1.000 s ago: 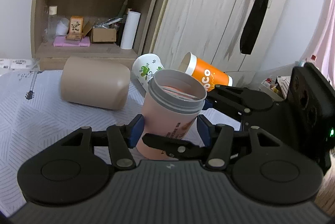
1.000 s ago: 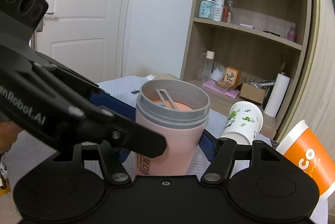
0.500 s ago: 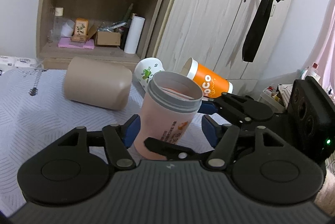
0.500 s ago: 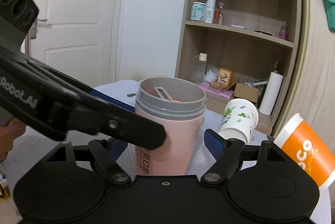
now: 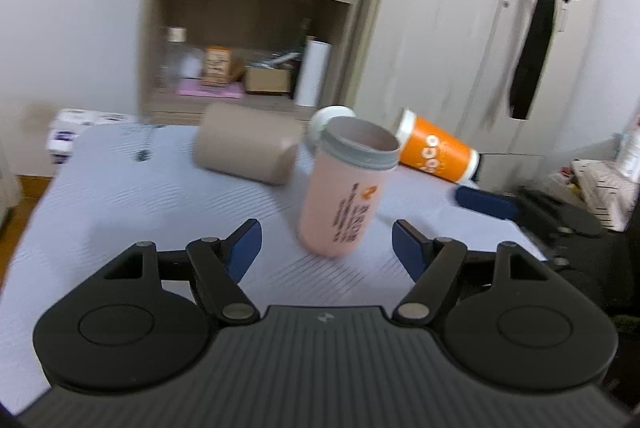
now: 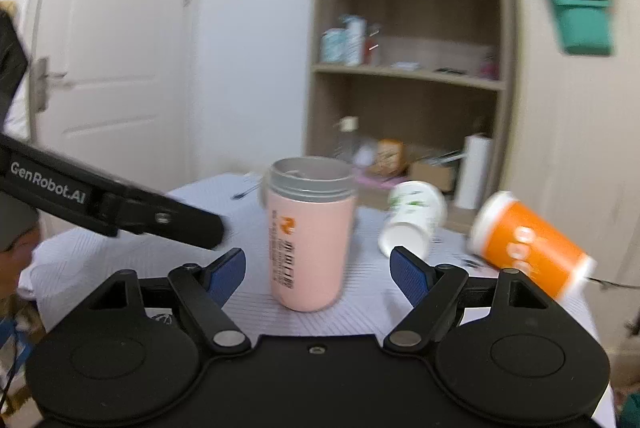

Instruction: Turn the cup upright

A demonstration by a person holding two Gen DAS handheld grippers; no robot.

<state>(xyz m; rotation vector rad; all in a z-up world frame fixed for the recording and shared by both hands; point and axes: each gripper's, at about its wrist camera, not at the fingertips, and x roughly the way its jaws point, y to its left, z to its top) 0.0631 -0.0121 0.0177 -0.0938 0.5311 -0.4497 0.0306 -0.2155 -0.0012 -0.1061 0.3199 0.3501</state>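
A pink cup with a grey rim (image 5: 346, 192) stands upright on the grey-striped table cover (image 5: 120, 196), mouth up; it also shows in the right wrist view (image 6: 308, 232). My left gripper (image 5: 326, 248) is open, pulled back from the cup, jaws apart on either side and not touching it. My right gripper (image 6: 318, 272) is open too, jaws clear of the cup. The left gripper's arm shows in the right wrist view at the left.
A beige cup (image 5: 246, 150) lies on its side behind the pink cup. A white cup with green print (image 6: 414, 218) and an orange cup (image 6: 528, 248) lie on their sides to the right. A shelf unit (image 5: 248, 8) and wardrobe stand behind the table.
Both grippers opened, let go of the pink cup and drew back from it. The cup now stands alone on the table.
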